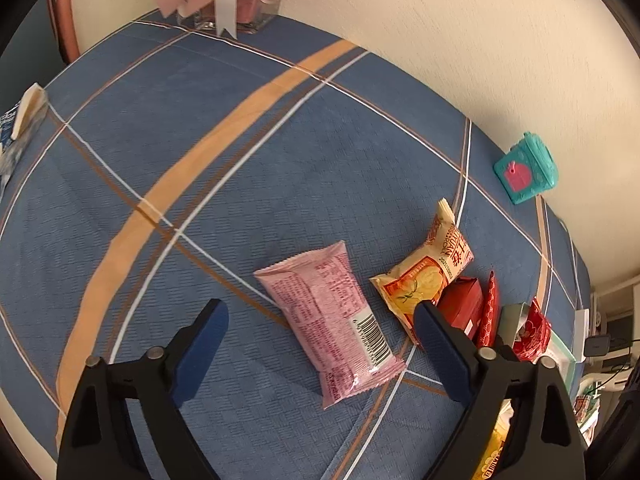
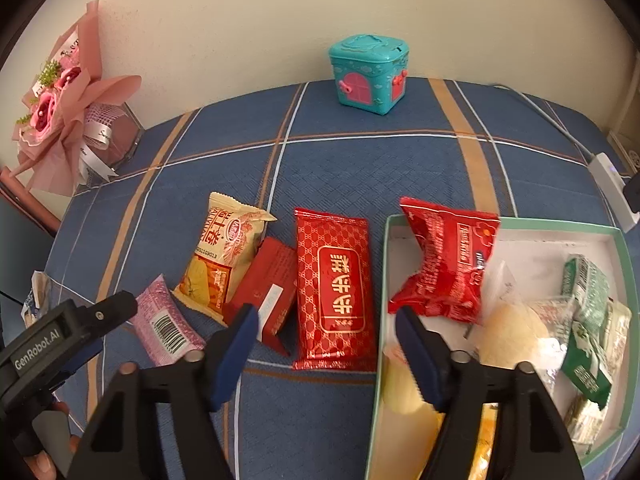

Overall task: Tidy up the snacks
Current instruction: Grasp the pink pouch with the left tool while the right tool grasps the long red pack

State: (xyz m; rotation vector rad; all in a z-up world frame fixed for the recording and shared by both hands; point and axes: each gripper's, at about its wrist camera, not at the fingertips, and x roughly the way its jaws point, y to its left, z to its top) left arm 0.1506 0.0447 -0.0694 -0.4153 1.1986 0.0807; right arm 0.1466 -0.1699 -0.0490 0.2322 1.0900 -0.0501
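My left gripper [image 1: 320, 320] is open above a pink snack packet [image 1: 332, 320] lying on the blue plaid cloth; the packet also shows in the right wrist view [image 2: 164, 320]. Right of it lie a yellow snack packet [image 2: 224, 256], a small red box [image 2: 268, 292] and a flat red packet [image 2: 334, 288]. My right gripper [image 2: 324, 328] is open and empty over the flat red packet's near end. A red crinkled packet [image 2: 448, 260] leans on the left rim of the green-edged box [image 2: 620, 236], which holds several snacks.
A teal toy house [image 2: 370, 74] stands at the wall. A pink flower bouquet [image 2: 60, 112] sits at the back left. A white power strip [image 2: 612, 188] lies at the right edge. A blue-white packet [image 1: 16, 136] lies at the far left.
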